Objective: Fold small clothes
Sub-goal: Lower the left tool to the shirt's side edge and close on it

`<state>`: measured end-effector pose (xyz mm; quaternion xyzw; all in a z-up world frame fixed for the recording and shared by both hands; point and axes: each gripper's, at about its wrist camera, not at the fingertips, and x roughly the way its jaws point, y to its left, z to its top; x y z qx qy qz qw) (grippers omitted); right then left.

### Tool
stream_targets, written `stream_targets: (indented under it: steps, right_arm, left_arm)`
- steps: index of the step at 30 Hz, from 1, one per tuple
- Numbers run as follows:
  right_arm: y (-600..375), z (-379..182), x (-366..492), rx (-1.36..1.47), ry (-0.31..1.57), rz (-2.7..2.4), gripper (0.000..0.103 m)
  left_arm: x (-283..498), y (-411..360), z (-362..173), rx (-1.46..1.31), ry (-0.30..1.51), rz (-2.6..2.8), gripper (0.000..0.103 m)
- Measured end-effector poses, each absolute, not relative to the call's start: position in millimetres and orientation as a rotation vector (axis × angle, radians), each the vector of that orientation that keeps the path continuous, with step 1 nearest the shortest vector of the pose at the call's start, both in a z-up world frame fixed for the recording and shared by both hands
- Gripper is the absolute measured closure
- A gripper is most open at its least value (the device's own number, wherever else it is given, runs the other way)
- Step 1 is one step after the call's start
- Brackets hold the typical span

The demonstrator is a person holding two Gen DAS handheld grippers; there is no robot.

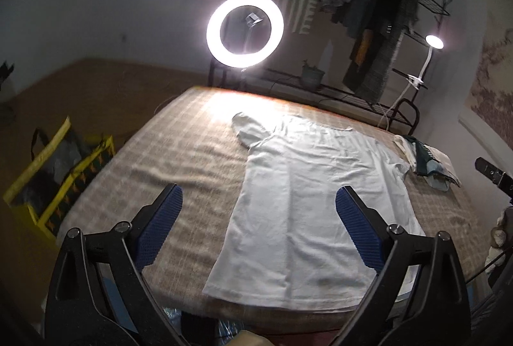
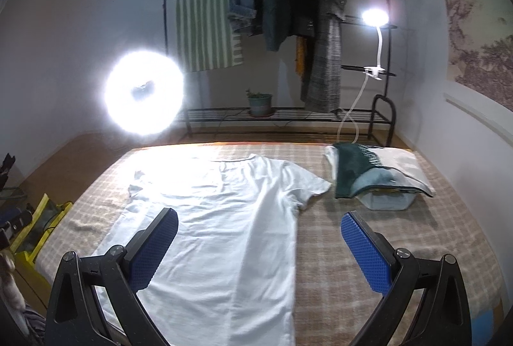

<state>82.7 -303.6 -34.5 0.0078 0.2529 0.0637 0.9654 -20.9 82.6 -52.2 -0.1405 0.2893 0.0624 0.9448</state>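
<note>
A white T-shirt (image 1: 307,192) lies spread flat on the checked table cover (image 1: 166,160), collar at the far side and hem at the near edge. It also shows in the right wrist view (image 2: 224,217). My left gripper (image 1: 259,195) is open and empty, held above the shirt's lower left part. My right gripper (image 2: 259,219) is open and empty, held above the shirt's right side, near the right sleeve (image 2: 307,182).
A pile of folded clothes (image 2: 375,176) sits at the table's far right. A ring light (image 1: 245,30) and a clip lamp (image 2: 373,17) shine behind the table. A clothes rack (image 2: 288,25) stands at the wall. A yellow bag (image 1: 54,173) stands left of the table.
</note>
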Motion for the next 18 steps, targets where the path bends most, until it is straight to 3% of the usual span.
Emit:
stream_targets:
  steps: [4,7,13,18]
  right_arm:
    - [-285,-29,97,0.005,0.519,0.209,0.002]
    - [-266,-26,115,0.018,0.545,0.281,0.009]
    - [-212,-27,157,0.066,0.641,0.471,0.018]
    - [-166,-28,191,0.043,0.687,0.571,0.019]
  left_arm:
    - [-21,95,-83,-0.374,0.691,0.139,0.029]
    - [-19,99,-110,-0.417,0.774,0.136,0.037]
    - [-16,105,-158,-0.479,0.912,0.182,0.046]
    - [-8,113,-179,-0.521,0.957,0.203,0.047]
